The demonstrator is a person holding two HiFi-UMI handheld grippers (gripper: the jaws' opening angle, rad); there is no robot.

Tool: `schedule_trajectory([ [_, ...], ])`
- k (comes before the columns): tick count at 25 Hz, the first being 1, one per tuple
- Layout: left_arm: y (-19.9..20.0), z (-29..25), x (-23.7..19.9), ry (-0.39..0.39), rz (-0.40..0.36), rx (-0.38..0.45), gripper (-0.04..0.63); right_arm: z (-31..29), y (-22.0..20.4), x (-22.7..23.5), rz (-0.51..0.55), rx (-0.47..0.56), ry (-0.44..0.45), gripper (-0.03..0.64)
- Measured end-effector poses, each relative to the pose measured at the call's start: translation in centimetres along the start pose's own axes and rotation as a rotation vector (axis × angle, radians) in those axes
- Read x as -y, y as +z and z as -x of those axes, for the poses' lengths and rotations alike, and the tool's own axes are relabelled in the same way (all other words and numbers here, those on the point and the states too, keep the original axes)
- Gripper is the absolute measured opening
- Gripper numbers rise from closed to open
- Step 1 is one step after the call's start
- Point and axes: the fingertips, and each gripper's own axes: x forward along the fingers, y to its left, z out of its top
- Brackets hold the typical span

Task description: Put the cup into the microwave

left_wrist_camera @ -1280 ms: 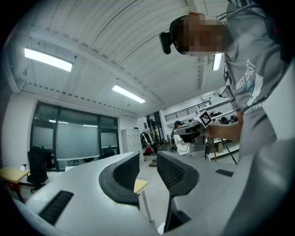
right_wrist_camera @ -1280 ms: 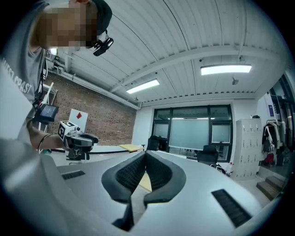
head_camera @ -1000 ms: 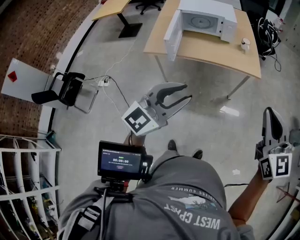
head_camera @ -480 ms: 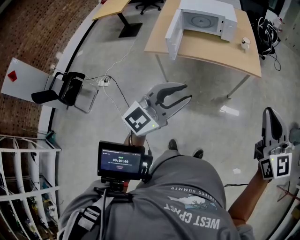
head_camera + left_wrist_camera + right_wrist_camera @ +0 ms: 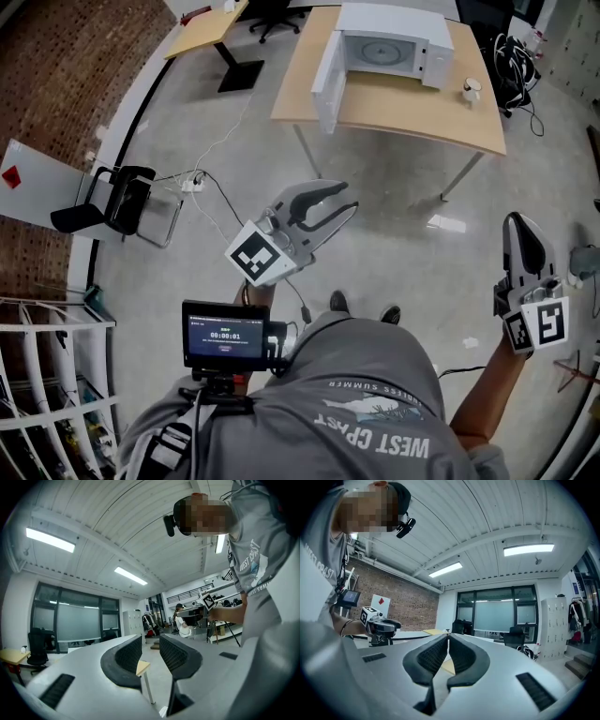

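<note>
A white microwave (image 5: 389, 52) stands on a wooden table (image 5: 403, 103) far ahead, its door (image 5: 326, 84) swung open to the left. A small white cup (image 5: 471, 90) sits on the table to the right of the microwave. My left gripper (image 5: 339, 199) is open and empty, held over the bare floor well short of the table; in the left gripper view its jaws (image 5: 150, 644) stand apart with only a far table corner between them. My right gripper (image 5: 517, 225) is shut and empty at the right edge, its tips touching in the right gripper view (image 5: 447, 639).
A black chair (image 5: 117, 202) and a power strip with cables (image 5: 192, 183) are on the floor at left. A second table (image 5: 202, 28) and office chair stand far left. White racks (image 5: 47, 375) fill the lower left. Cables (image 5: 511, 56) hang off the table's right end.
The whole view has shifted toward the table: microwave, table and cup sit lower and nearer in the head view. Both grippers keep their poses, left open and right shut.
</note>
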Motion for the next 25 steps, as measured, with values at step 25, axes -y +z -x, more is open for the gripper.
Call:
schedule_trajectory([
  [25,-1.9,6.7,-6.9,-0.075,0.01,0.041,0.02,-8.0,-1.4,-5.1,0.011,-0.034,-0.089,0.018],
])
